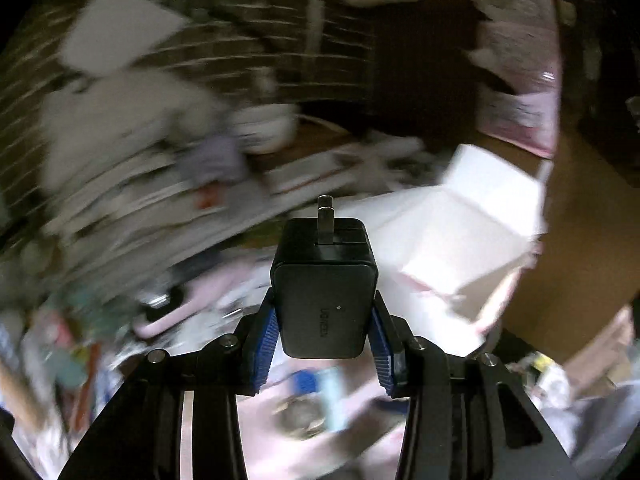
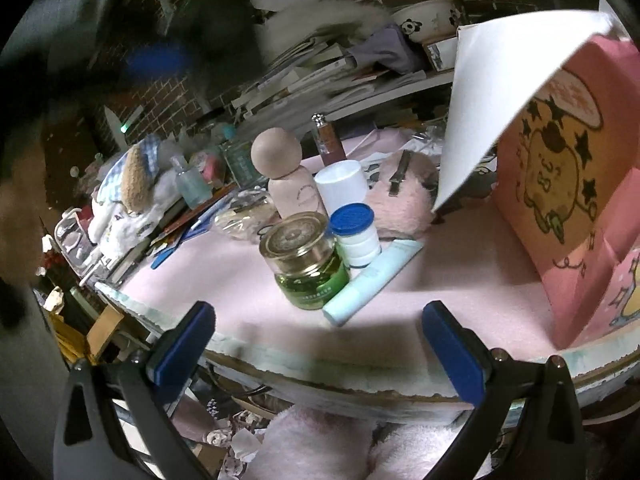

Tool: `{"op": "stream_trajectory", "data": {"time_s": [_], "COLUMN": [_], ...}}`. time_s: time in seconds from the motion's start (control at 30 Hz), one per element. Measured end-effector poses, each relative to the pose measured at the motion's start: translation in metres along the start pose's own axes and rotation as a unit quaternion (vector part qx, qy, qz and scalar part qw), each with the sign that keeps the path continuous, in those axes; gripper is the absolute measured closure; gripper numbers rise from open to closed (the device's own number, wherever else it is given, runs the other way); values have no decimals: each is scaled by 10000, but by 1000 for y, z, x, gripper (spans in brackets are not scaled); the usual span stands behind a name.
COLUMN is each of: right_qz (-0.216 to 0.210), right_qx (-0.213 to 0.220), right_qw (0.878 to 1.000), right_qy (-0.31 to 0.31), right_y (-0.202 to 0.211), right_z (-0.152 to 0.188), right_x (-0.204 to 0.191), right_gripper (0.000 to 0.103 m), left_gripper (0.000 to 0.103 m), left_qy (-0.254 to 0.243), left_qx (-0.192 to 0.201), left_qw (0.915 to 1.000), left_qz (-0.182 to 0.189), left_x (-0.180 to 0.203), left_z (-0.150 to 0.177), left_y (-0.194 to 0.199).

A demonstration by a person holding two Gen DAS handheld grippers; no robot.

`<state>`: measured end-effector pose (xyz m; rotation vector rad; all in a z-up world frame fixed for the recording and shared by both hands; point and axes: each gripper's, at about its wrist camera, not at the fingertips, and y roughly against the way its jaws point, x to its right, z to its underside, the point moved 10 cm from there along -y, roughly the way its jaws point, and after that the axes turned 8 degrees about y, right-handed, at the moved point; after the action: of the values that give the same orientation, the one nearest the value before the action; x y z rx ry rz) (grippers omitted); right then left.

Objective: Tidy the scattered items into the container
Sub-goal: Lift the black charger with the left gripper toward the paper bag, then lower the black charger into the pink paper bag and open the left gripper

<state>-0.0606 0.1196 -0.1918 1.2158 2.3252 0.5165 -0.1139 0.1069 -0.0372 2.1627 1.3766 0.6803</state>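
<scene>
My left gripper (image 1: 323, 304) is shut on a black wall charger (image 1: 324, 276), whose prongs point away from me; it hangs in the air above the blurred table. Beyond it to the right stands the open white-lined box (image 1: 460, 232). In the right wrist view this box (image 2: 560, 200) is pink with a cartoon print and a raised white flap. My right gripper (image 2: 318, 320) is open at the table's front edge, with nothing between its fingers. Just past it stand a green glass jar (image 2: 304, 264), a blue-capped white bottle (image 2: 356, 232) and a pale blue tube (image 2: 372, 276).
A pink bottle with a wooden ball cap (image 2: 284, 176), a white cylinder (image 2: 342, 184) and a pink fluffy item (image 2: 404, 200) stand behind the jar. Stacked books (image 2: 320, 76), a panda bowl (image 2: 424, 20) and a soft toy (image 2: 136, 176) crowd the back and left. The left gripper is a dark blur (image 2: 156, 60) at upper left.
</scene>
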Motion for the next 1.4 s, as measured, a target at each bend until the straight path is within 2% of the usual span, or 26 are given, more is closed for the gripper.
{"op": "stream_trajectory", "data": {"time_s": [0.13,0.23,0.37,0.47,0.57,0.73,0.9,0.93,0.97,1.03,1.2,1.4], "right_qz": [-48,-81,-132,-166,-199,-217,66,154,209,353,851,1332], "right_qx": [9,37,79,155,194,194,369,414,442,502,525,403], "right_qw": [10000,9999,9997,9993,9990,9987,9983,9982,9981,9976,9950,9895], "right_qy": [-70,-114,-207,-284,-337,-427,-437,-400,-371,-318,-15,394], "right_y": [3,5,8,12,13,13,18,20,21,22,23,15], "right_z": [2,3,3,3,2,3,1,1,0,0,-1,0], "right_x": [2,3,3,5,7,12,21,23,25,29,35,34], "right_gripper": [0,0,0,0,0,0,0,0,0,0,0,0], "left_gripper": [66,66,66,66,66,67,63,53,35,18,18,17], "left_qy": [-398,-465,-368,-402,-309,-478,-814,-949,-1073,-1251,-1354,-851], "left_qx": [-514,-1123,-2084,-2501,-2766,-2741,-2381,-2270,-2105,-1701,-859,46], "left_qw": [9959,9888,9749,9663,9597,9604,9677,9692,9717,9775,9871,9962], "left_qz": [623,864,698,461,389,130,134,112,79,-20,3,-180], "left_x": [58,89,104,103,99,101,112,115,118,120,113,66], "left_z": [-22,-27,-10,9,20,18,4,0,-5,-15,-33,-25], "left_y": [-27,-57,-105,-130,-145,-151,-136,-131,-124,-108,-73,-17]}}
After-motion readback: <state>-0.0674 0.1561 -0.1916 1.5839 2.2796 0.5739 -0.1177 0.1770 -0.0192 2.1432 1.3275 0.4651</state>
